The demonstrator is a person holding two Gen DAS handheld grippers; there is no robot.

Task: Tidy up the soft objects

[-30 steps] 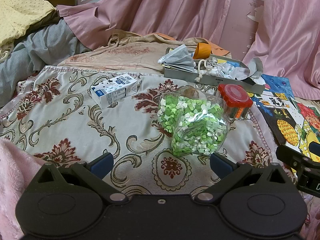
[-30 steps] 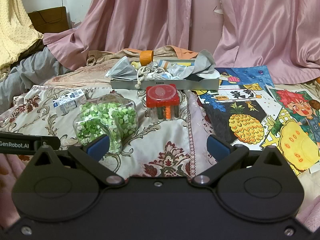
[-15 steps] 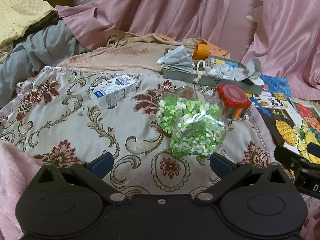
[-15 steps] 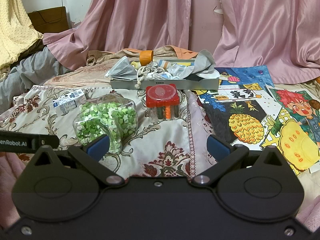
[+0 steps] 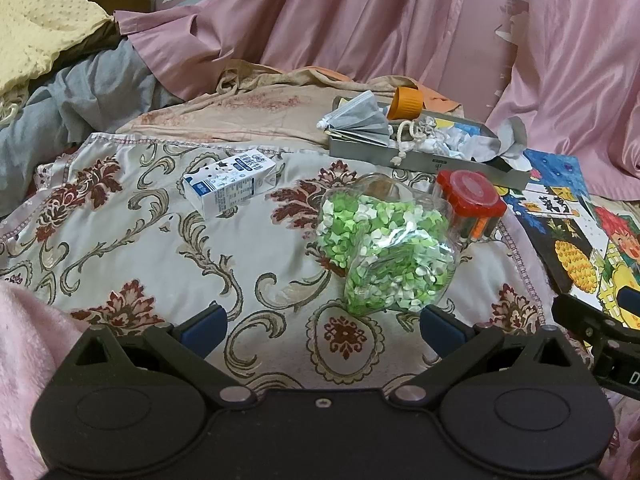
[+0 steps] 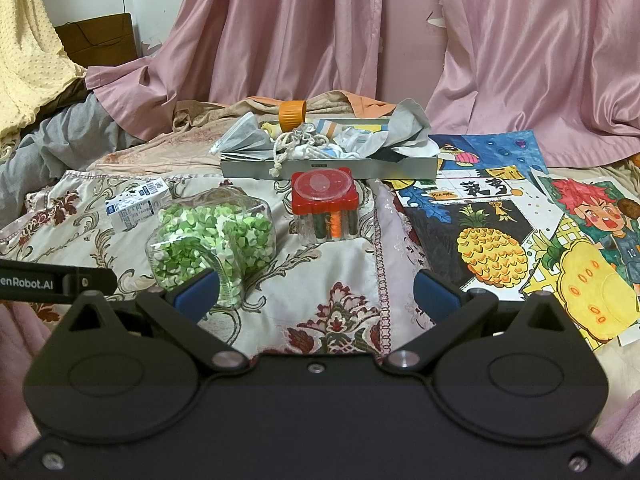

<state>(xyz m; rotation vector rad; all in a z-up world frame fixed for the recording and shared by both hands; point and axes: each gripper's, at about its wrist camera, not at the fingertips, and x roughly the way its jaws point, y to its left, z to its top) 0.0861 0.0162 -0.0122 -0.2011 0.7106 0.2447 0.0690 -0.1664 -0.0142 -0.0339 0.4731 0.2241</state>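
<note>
Behind floral cloth (image 6: 320, 280), pink curtains (image 6: 304, 28) drape down.

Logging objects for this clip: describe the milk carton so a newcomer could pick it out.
On the floral bedspread, look left of the clear jar of green paper stars. The milk carton lies on its side there, alone: a small white-and-blue box, the only cardboard item among the jars.

Green-and-white stars fill the clear jar (image 5: 384, 248); red lid (image 6: 324, 188); maroon-floral cream cloth (image 5: 160, 248).
</note>
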